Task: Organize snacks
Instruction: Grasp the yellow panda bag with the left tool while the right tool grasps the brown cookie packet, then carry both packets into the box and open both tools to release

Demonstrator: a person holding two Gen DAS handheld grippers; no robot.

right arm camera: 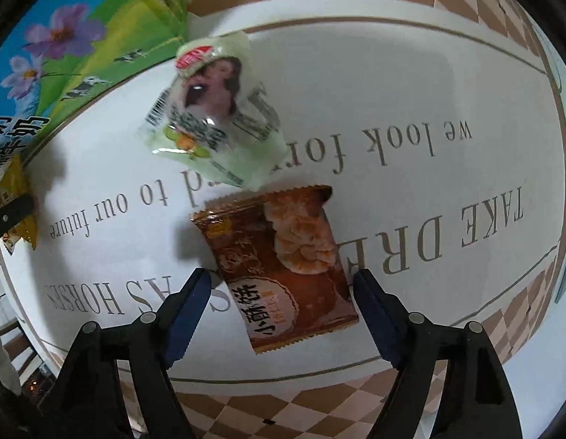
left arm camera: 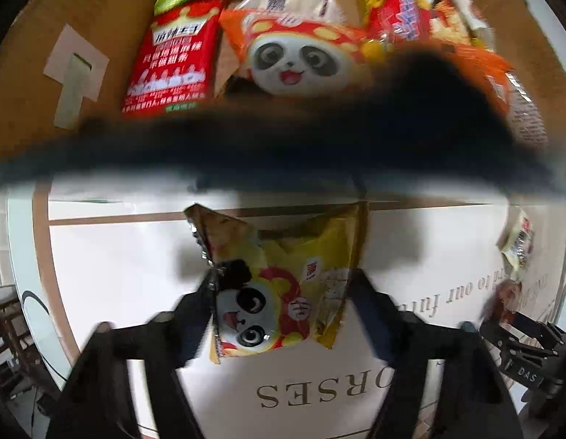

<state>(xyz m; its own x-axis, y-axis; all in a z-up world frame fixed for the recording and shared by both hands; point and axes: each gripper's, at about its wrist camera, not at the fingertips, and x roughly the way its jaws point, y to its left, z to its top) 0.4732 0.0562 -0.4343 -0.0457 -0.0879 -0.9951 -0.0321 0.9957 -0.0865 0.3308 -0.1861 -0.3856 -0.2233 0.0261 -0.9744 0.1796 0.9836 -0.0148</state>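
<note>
My left gripper (left arm camera: pixel 283 303) has its jaws wide apart around a yellow panda snack packet (left arm camera: pixel 279 289), which hangs between them just before the rim of a cardboard box (left arm camera: pixel 100 84). I cannot tell whether the fingers grip the packet. The box holds several snacks, among them a red packet (left arm camera: pixel 173 62) and an orange panda packet (left arm camera: pixel 301 58). My right gripper (right arm camera: pixel 283 292) is open and straddles a brown biscuit packet (right arm camera: pixel 279 267) lying on the white table (right arm camera: pixel 447 84). A pale green packet (right arm camera: pixel 213 109) lies just beyond it.
A dark blurred band (left arm camera: pixel 283 146) runs across the box's near edge. A printed milk carton box (right arm camera: pixel 63 47) stands at the far left of the right wrist view. The other gripper (left arm camera: pixel 524 351) shows at the right edge of the left wrist view, near a small packet (left arm camera: pixel 519 245).
</note>
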